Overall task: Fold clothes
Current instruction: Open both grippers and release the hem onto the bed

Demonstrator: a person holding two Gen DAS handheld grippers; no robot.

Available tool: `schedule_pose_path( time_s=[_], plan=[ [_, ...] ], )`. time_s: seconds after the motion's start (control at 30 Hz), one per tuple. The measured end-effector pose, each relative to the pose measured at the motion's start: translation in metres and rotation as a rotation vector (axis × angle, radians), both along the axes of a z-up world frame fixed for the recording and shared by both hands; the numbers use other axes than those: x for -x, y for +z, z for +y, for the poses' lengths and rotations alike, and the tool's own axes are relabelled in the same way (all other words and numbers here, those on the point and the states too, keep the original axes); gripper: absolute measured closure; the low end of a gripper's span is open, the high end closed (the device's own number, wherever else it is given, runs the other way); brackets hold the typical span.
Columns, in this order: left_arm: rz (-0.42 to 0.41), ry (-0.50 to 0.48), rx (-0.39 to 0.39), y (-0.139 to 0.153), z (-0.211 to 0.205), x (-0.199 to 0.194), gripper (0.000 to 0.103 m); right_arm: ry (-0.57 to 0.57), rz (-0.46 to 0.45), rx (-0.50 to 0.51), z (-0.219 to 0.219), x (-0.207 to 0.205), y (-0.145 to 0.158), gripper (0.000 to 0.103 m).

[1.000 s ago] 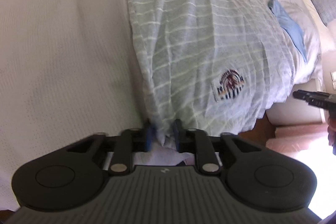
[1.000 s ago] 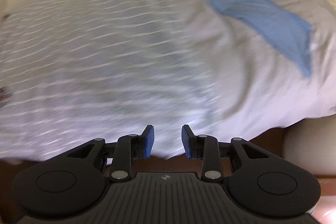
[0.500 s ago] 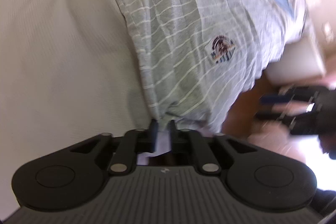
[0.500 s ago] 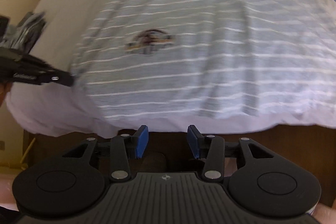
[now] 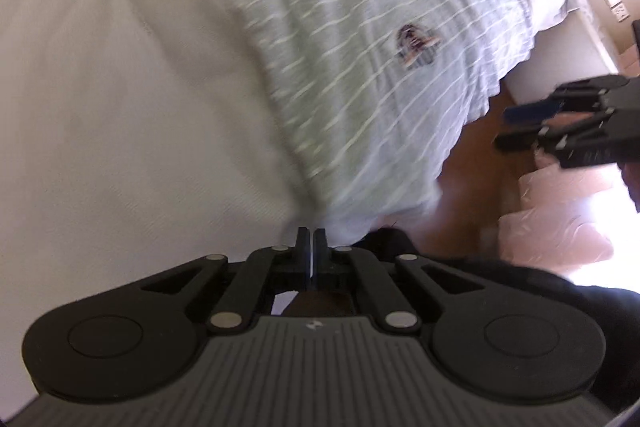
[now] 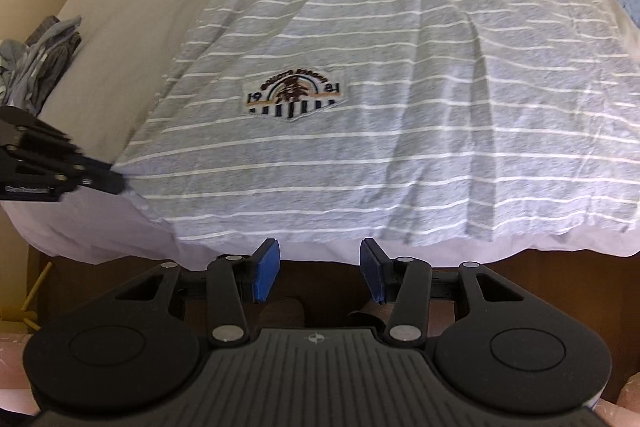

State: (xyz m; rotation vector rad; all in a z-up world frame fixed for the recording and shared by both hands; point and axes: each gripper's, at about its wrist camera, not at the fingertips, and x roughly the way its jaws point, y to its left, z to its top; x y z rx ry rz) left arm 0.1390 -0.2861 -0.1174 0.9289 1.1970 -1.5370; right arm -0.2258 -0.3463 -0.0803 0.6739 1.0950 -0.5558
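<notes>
Currently the striped grey shirt (image 6: 400, 87) lies flat on the bed (image 5: 120, 107), hem at the bed's near edge. Left tongs (image 5: 310, 239) pressed together at the shirt's hem corner; whether cloth is pinched, can't tell. Right tongs (image 6: 319, 267) spread, just short of the hem, apart from it.

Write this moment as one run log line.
left tool: shut on shirt corner | right tool: open, off hem | shirt: flat on bed
</notes>
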Motion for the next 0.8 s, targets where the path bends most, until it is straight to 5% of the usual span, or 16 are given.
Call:
schedule_pose_path(
  time_s=[0.2,0.5,0.8],
  plan=[
    [0.059,0.087,0.034,0.003,0.007,-0.009,0.100,0.005,0.010,0.029,-0.006,-0.001,0.008,0.055],
    [0.075,0.181,0.159,0.023,-0.057,-0.018,0.085,0.040,0.018,0.077,-0.030,-0.012,0.033,0.052],
    [-0.063,0.238,0.286,0.063,-0.174,-0.084,0.077,0.071,-0.005,0.268,-0.152,-0.022,0.084,0.046]
  ],
)
